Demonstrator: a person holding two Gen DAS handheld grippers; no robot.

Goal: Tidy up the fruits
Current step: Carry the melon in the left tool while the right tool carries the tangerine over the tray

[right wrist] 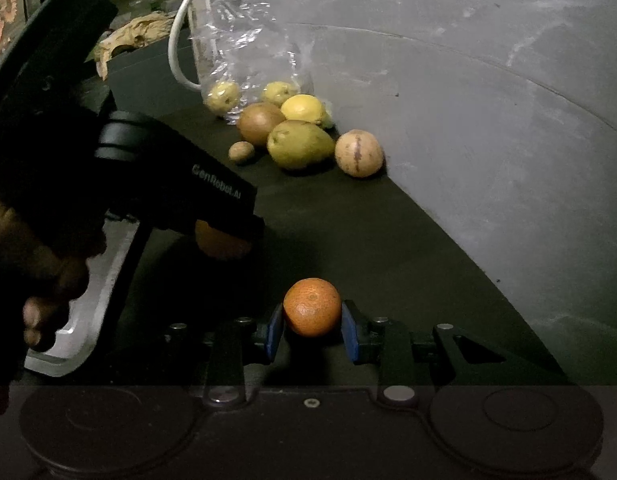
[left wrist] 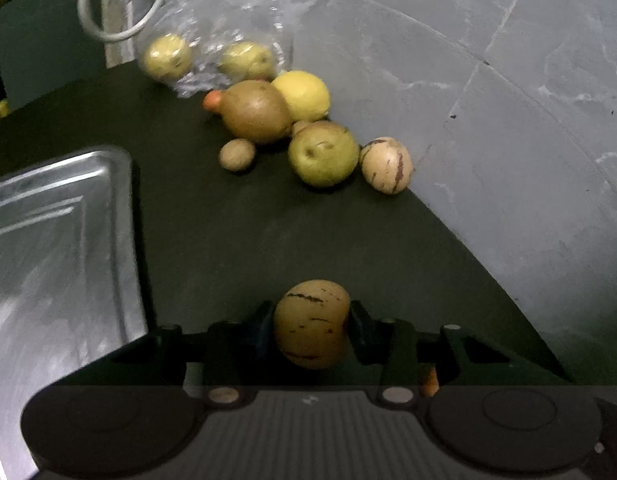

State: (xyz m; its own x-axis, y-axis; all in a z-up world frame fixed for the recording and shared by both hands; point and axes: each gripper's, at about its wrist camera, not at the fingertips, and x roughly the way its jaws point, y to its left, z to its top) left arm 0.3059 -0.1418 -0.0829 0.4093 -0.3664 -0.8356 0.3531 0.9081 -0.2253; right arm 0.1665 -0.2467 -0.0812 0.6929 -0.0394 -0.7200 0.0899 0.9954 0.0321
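My left gripper (left wrist: 311, 322) is shut on a yellow pepino melon with dark streaks (left wrist: 311, 324), held over the dark table beside a metal tray (left wrist: 48, 240). My right gripper (right wrist: 311, 320) is shut on a small orange (right wrist: 312, 307), its blue pads (right wrist: 274, 332) pressing both sides. The right wrist view also has the left gripper's black body (right wrist: 176, 184) at the left, gripped by a person's hand (right wrist: 40, 280), with the melon (right wrist: 222, 244) in shadow under it. More fruit lies in a pile (left wrist: 323, 154) further ahead.
The pile holds a lemon (left wrist: 302, 94), a brown fruit (left wrist: 256, 112), a green pear (right wrist: 300, 144), a second striped melon (left wrist: 385, 165) and a small kiwi (left wrist: 237, 154). A clear plastic bag (left wrist: 212, 20) behind it holds two yellow-green fruits. A grey wall (left wrist: 488, 100) borders the table's right side.
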